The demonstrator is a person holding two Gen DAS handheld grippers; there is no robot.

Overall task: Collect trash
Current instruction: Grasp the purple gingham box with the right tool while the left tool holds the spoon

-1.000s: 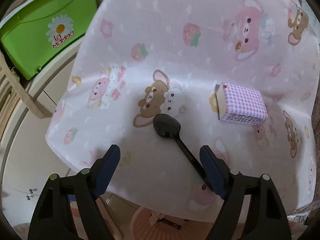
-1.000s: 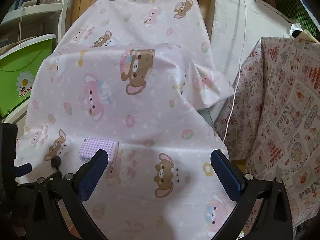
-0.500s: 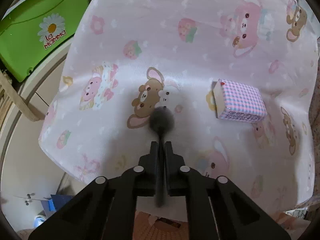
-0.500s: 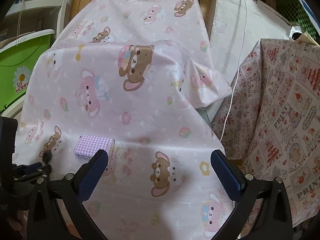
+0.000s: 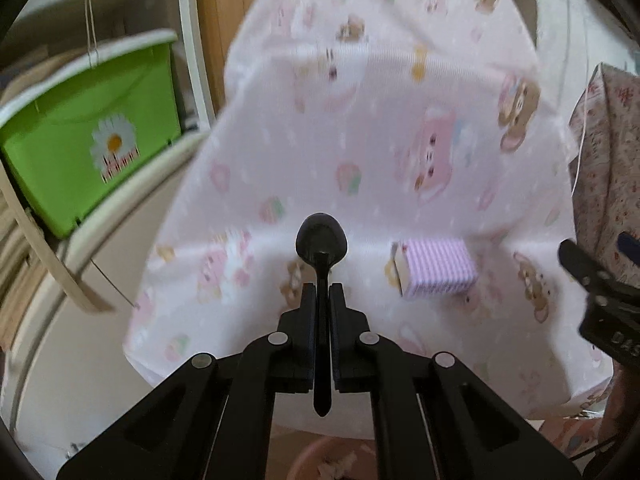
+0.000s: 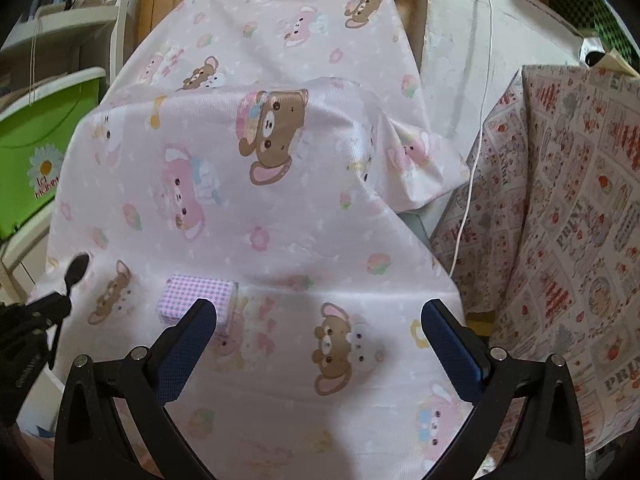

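Note:
My left gripper (image 5: 322, 292) is shut on the handle of a black plastic spoon (image 5: 321, 240) and holds it lifted above the pink cartoon-print cloth (image 5: 360, 140). The spoon's bowl points forward; it also shows in the right wrist view (image 6: 76, 270). A small purple-checked carton (image 5: 438, 266) lies on the cloth to the spoon's right, and it shows in the right wrist view (image 6: 196, 296) too. My right gripper (image 6: 320, 320) is open and empty, hovering over the cloth just right of the carton.
A green storage bin (image 5: 88, 148) with a daisy label sits on white shelving at the left. A pink basket (image 5: 332, 460) sits below the cloth's front edge. A strawberry-print cloth (image 6: 560, 220) covers furniture at the right, with a white cable (image 6: 476, 128) hanging beside it.
My left gripper closed on the spoon handle, then lifted and tilted up with the spoon. The right gripper drifted slightly toward the carton and stayed open.

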